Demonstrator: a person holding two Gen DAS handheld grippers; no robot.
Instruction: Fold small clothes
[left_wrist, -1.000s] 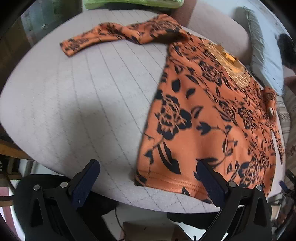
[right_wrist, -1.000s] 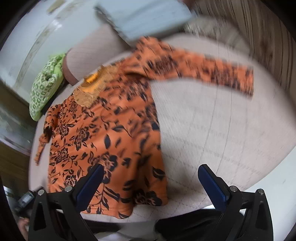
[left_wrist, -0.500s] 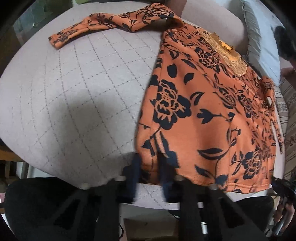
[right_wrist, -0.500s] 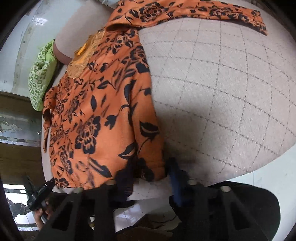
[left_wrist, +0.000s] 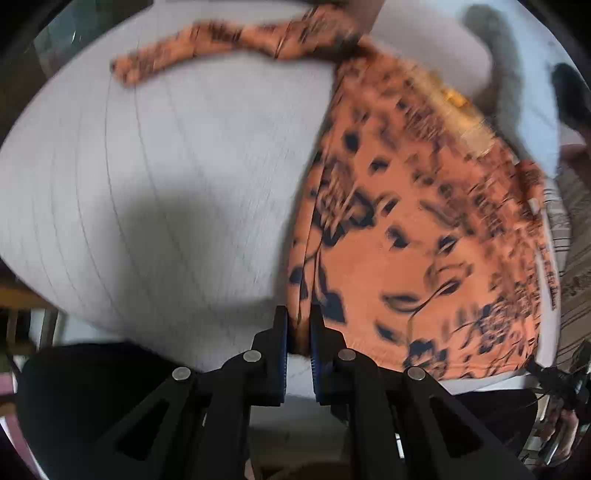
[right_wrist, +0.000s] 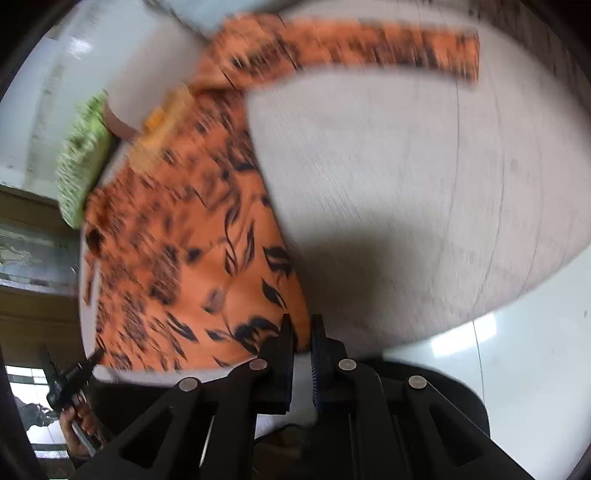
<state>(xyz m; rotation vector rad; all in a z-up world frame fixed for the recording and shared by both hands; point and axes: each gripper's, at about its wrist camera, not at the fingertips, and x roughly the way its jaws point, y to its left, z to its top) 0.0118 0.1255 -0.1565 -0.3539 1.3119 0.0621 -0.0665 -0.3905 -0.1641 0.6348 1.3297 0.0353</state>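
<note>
Quilted grey cushion (left_wrist: 155, 177): both tools — left tool (left_wrist: 298, 328), right tool (right_wrist: 302, 334) — clamped on shirt (left_wrist: 424, 229) hem corners. Fold starting; next, lift hem evenly toward collar.

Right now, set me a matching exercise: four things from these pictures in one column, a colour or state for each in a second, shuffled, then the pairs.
Things:
1. left gripper
2. orange floral top
3. long sleeve
4. green patterned cloth

States:
A. lies beyond the top's collar, at the cushion's edge
B. spread flat on the quilted cushion
C. stretched sideways, away from the body
D. shut on a hem corner

Pairs: 1-D, 2-B, 3-C, 4-A
</note>
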